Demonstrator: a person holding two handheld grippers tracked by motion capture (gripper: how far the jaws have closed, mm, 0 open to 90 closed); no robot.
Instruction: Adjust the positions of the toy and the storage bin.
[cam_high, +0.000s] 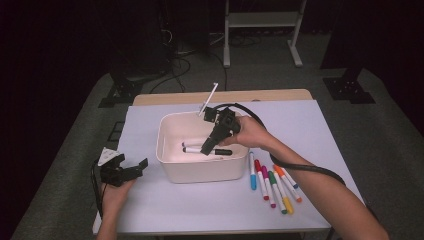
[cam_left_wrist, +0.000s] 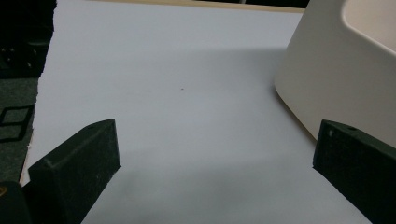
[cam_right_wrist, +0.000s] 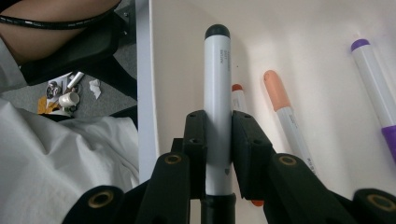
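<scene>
Firmly, right claw (cam_right_wrist: 218, 140) pinches smooth cylindrical black-capped marker (cam_right_wrist: 217, 93).

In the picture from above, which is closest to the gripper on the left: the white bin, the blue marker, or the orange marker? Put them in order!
From the left gripper, by the table's near-left edge:
1. White bin, just to its right.
2. Blue marker, lying past the bin's right side, first in the row.
3. Orange marker, at the far right end of that row.
</scene>
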